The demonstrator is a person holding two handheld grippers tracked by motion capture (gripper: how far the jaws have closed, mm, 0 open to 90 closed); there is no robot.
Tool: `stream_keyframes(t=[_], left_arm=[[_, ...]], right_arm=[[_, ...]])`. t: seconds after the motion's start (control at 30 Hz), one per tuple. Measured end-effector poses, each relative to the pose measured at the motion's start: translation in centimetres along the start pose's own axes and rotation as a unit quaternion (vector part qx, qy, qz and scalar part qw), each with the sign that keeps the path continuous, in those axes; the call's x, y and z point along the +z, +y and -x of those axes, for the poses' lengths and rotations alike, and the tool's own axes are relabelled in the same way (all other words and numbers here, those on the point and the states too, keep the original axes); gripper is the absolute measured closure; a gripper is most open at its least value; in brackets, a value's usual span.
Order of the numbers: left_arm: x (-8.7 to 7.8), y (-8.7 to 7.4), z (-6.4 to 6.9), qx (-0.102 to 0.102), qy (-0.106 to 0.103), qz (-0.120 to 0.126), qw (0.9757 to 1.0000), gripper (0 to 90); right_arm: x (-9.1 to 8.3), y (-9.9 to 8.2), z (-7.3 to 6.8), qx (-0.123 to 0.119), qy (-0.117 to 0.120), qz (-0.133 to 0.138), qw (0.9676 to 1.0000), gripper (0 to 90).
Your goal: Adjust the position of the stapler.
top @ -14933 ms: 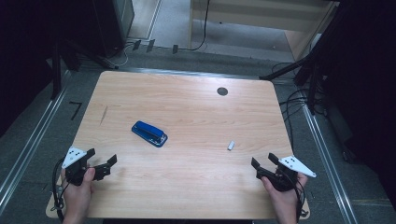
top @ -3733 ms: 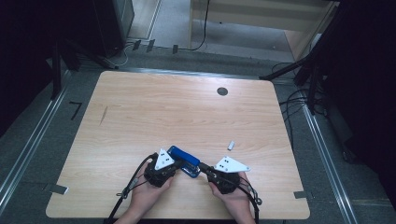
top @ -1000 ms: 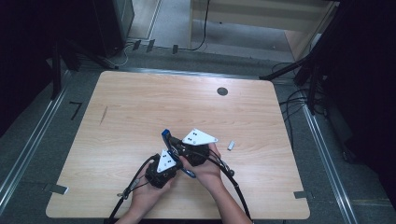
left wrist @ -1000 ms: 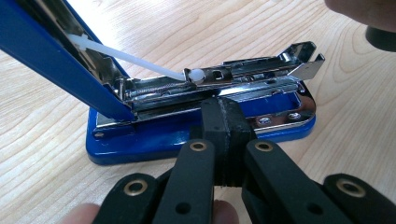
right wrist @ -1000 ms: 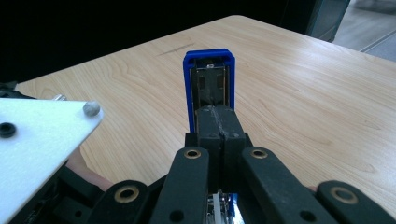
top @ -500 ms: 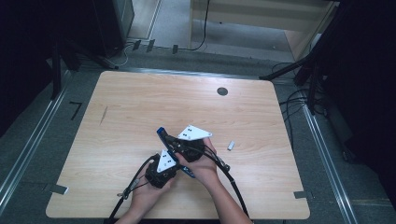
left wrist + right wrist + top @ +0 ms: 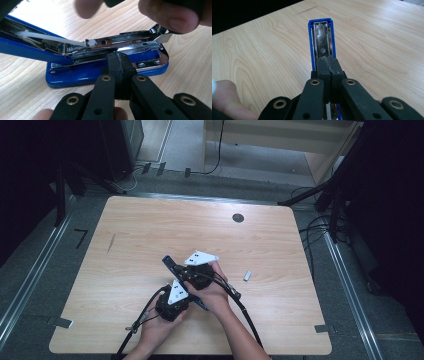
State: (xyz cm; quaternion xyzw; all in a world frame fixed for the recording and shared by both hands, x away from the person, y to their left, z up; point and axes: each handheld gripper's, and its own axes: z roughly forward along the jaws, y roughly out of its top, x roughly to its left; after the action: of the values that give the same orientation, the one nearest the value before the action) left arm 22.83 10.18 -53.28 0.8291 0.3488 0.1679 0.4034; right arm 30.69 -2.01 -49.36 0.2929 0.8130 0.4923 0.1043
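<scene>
Blue stapler [image 7: 100, 62]: on wooden counter [image 7: 150, 235], near its front middle, swung open. Left tongs [image 7: 121, 65]: jaws together, pinching the stapler's base and metal magazine. Right tongs [image 7: 328, 66]: jaws together, gripping the raised lid [image 7: 321, 37]. Small silver staple block [image 7: 247, 275] lies apart, right.

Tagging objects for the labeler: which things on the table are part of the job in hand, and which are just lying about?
In the job:
- blue stapler, swung open, metal staple channel exposed
- left gripper, jaws shut, at the stapler's base
- right gripper, jaws shut, on the raised top arm

Lying about:
- small silver piece, right of the hands
- round black grommet near the table's far edge
</scene>
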Motion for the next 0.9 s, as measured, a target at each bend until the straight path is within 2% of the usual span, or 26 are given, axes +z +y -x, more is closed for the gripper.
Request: stream_keyframes(t=[0.13,0.33,0.5,0.73,0.9], left_arm=[[0.0,0.0,0.0,0.000,-0.001,0.000,1.0000,90.0],[0.0,0.0,0.0,-0.002,-0.002,-0.001,1.0000,90.0],[0.0,0.0,-0.1,-0.001,-0.002,-0.001,1.0000,90.0],[0.0,0.0,0.0,-0.001,-0.002,-0.001,1.0000,90.0],[0.0,0.0,0.0,-0.001,-0.002,-0.001,1.0000,90.0]], right_arm=[[0.8,0.2,-0.1,-0.005,-0.004,-0.016,0.9998,90.0],[1.5,0.2,0.0,-0.004,0.000,-0.025,0.9997,90.0],[2.1,0.2,0.3,0.010,0.009,-0.041,0.9991,90.0],[3.0,0.2,0.4,0.017,0.006,-0.073,0.9972,90.0],[3.0,0.2,0.5,0.021,0.010,-0.075,0.9969,90.0]])
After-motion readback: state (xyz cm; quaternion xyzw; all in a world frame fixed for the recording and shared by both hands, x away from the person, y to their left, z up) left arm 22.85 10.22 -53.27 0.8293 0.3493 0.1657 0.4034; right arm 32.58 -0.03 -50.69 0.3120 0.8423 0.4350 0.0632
